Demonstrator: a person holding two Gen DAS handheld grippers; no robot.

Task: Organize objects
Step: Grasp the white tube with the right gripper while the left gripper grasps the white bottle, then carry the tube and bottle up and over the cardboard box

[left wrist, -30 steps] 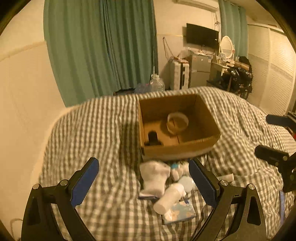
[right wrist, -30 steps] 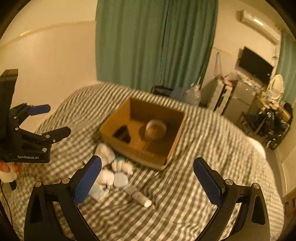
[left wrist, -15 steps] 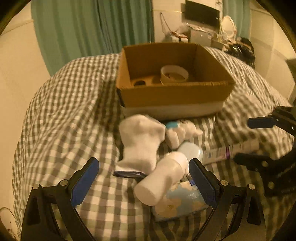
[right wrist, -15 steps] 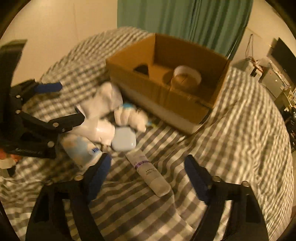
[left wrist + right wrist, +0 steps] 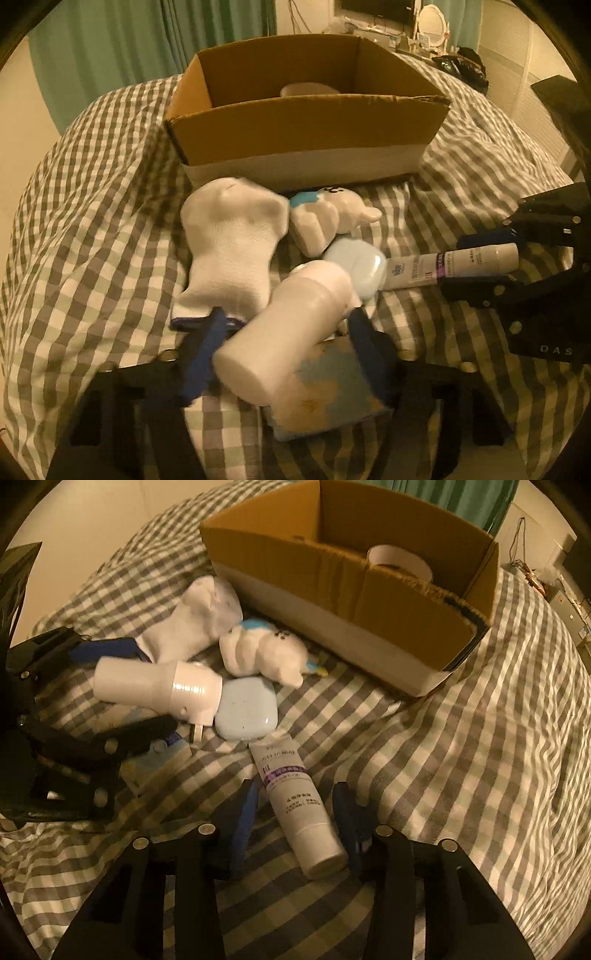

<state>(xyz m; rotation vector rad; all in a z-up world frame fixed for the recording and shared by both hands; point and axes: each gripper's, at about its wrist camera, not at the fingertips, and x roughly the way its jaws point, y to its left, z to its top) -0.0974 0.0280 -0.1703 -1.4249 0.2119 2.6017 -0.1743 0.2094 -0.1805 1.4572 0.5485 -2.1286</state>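
Left gripper (image 5: 284,354) jaws flanking a white cylindrical plastic bottle (image 5: 284,339), white sock (image 5: 231,243) beside it, open brown cardboard box (image 5: 306,125) behind, on grey-checked bed (image 5: 92,229)

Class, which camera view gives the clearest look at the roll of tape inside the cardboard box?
The right wrist view: the roll of tape shows its open ring above the cardboard box wall. In the left wrist view only its top edge peeks over the near wall.

One box (image 5: 306,125), six loose items.
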